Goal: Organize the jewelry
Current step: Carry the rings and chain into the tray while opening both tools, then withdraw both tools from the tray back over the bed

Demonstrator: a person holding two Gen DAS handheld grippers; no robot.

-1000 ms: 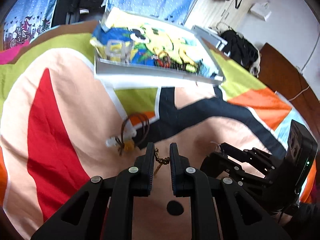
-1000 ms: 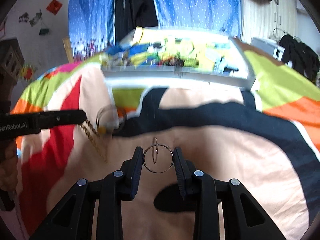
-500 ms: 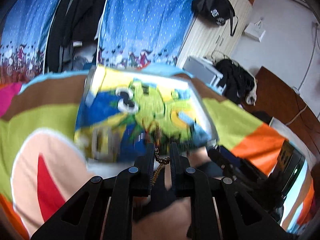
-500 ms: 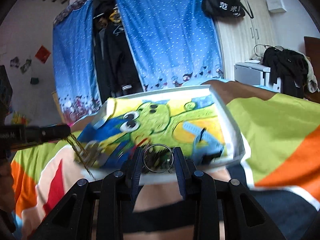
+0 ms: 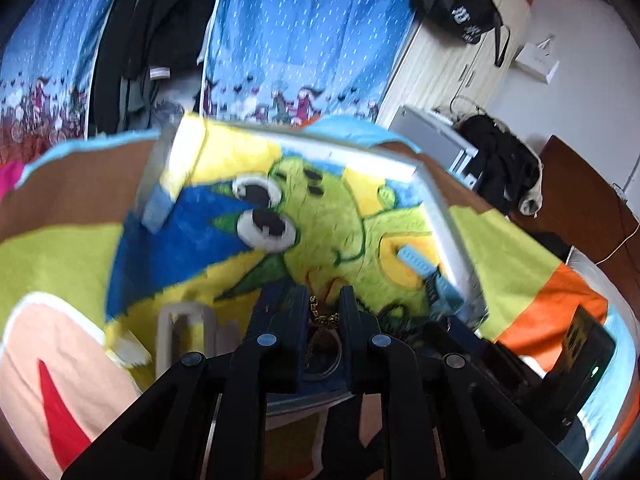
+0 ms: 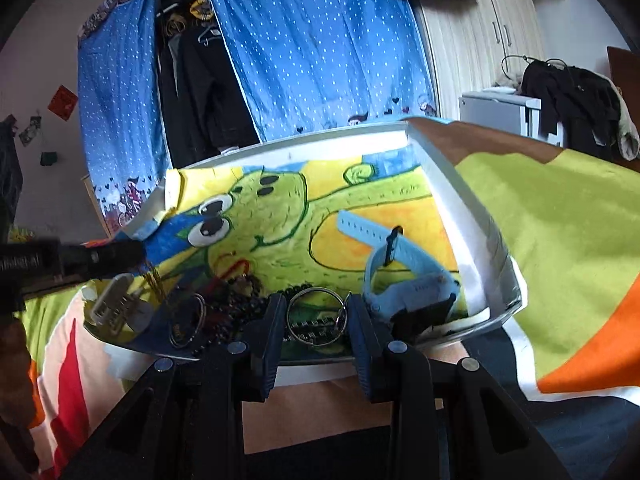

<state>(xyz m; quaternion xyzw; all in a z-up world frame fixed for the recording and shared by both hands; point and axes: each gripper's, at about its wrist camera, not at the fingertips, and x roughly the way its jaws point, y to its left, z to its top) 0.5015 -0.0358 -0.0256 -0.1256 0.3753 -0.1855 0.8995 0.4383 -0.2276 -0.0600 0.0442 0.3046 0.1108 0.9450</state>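
Hovering over white tray (image 6: 472,240), both tools loaded. Left gripper (image 5: 325,314) pinches gold chain (image 5: 320,312); right gripper (image 6: 316,316) clamps silver ring (image 6: 316,314) above tray's near edge. Risks: chain snagging dark bead pile (image 6: 240,304) on release; ring rolling off low front rim, or landing on blue watch (image 6: 404,276).

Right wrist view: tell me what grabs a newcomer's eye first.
The shallow white tray with its loud green cartoon lining fills the middle, lying on a colourful bedspread. A pale blue watch lies at its near right. Up close, the right tongs grip a metal key ring over the tray's near edge.
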